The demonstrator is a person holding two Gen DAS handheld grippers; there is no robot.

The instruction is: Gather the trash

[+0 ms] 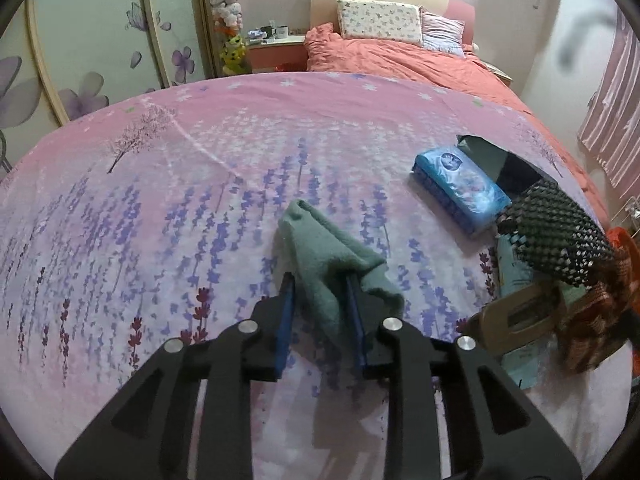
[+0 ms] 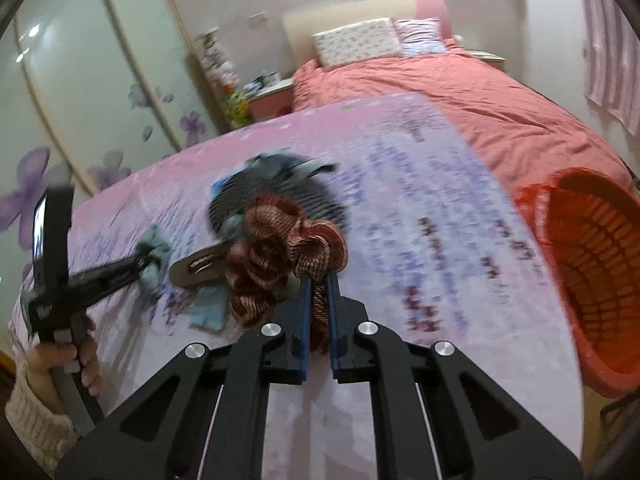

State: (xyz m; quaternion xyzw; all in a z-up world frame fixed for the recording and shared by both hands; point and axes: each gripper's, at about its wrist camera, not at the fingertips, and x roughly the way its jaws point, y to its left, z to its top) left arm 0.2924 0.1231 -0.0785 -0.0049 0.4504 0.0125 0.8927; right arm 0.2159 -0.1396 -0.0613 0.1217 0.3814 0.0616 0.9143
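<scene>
Two grippers work over the lavender-print sheet (image 1: 160, 208): the left gripper (image 1: 320, 280) clamps a green cloth (image 1: 320, 248) lying on it; the right gripper (image 2: 319, 280) pinches a reddish-brown yarn bundle (image 2: 276, 248) left of the orange basket (image 2: 600, 264); no writing is legible on the blue tissue pack (image 1: 460, 188).

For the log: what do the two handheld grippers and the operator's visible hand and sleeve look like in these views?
Both the left gripper and the right gripper have matte black linkage arms with silver round pivot bolts, triangular cutouts and blue finger pads. From the right wrist view, the left unit has a black pistol-style handle, gripped by a bare hand in a cream knitted sleeve.
</scene>
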